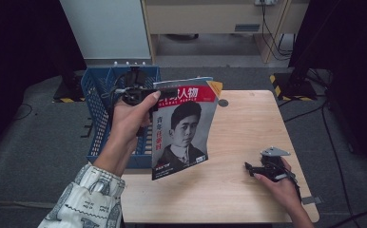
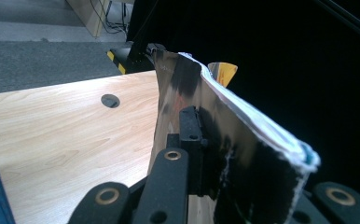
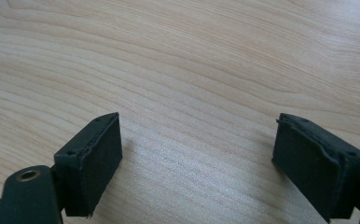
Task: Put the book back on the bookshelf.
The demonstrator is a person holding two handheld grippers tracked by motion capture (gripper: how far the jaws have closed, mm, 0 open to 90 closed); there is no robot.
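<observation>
I have the magazine (image 1: 184, 126) up off the worktop (image 1: 238, 180), hanging in the air over its left part, just right of the blue basket (image 1: 96, 95). My left hand-held gripper (image 1: 141, 95) is clamped on the top left corner of the cover, near the spine; in the left gripper view the jaws pinch the glossy pages (image 2: 243, 140) tight. The right hand-held gripper (image 1: 257, 168) rests low on the right near side of the worktop, jaws spread wide with nothing between them.

I judge the magazine light but floppy: it bows and the lower corner swings free. The cover looks slick, so a corner pinch could slip or crease the paper. Holding close to the spine, where the pages are bound and stiffest, seems the safest place; a second grip on the opposite edge would steady it.
</observation>
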